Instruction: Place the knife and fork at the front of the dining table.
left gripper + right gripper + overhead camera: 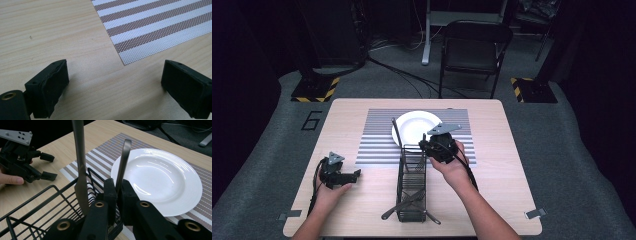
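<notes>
- Black jaws of the right gripper (pixel 117 195) sit closest to the lens in the right gripper view, pressed together on the thin handle of a piece of cutlery (pixel 124 160); the handle rises steeply from between the pads, leaning a little to the right. Which kind of utensil it is cannot be told, since its working end is hidden.
- Just left of it in that view, a knife (pixel 80 170) stands nearly upright, its lower part down inside the black wire basket (pixel 37 200).
- From the high view, the right gripper (pixel 432 146) hovers at the far end of the wire basket (pixel 412 200), which lies lengthwise on the wooden table (pixel 352 205); more cutlery lies at its near end.
- Behind the basket, a white plate (pixel 414 127) rests on the striped placemat (pixel 377 140); the basket's far end overlaps the mat's near edge.
- Well apart to the left, the left gripper (pixel 354 175) is held low over bare table, near the mat's left corner.
- Its jaws stand wide apart in the left gripper view, with nothing between them but wood and the corner of the striped placemat (pixel 155 27).
</notes>
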Tool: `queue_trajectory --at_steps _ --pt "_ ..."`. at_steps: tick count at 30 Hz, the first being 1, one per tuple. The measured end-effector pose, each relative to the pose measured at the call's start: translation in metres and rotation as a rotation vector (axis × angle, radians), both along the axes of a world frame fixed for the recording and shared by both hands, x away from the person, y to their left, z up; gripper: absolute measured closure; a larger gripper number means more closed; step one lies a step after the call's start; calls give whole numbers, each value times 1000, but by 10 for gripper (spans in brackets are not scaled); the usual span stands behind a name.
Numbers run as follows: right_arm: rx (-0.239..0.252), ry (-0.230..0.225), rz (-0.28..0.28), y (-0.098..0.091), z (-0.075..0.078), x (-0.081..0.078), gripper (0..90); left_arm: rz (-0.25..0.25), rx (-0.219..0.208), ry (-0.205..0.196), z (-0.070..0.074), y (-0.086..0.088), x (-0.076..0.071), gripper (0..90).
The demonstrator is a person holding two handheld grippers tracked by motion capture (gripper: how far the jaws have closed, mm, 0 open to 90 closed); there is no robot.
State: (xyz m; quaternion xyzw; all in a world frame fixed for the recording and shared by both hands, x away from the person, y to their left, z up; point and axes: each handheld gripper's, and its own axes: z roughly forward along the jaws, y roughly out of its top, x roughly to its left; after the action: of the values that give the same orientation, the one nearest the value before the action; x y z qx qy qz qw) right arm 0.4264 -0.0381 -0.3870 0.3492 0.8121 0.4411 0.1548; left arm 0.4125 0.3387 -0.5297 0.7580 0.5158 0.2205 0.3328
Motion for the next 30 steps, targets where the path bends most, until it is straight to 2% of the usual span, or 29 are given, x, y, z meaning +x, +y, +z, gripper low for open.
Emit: queue_trajectory --at_steps 4,12,19,30 --pt "-4 -7 9 0 0 -2 856 0 0 -1 0 0 0 74" --pt "-14 16 5 2 -8 -3 847 0 0 0 0 0 0 74" --pt "-56 30 34 10 -21 -6 840 0 0 -1 0 0 0 74" --pt "-84 39 27 16 -22 -6 849 0 0 0 0 0 0 74"
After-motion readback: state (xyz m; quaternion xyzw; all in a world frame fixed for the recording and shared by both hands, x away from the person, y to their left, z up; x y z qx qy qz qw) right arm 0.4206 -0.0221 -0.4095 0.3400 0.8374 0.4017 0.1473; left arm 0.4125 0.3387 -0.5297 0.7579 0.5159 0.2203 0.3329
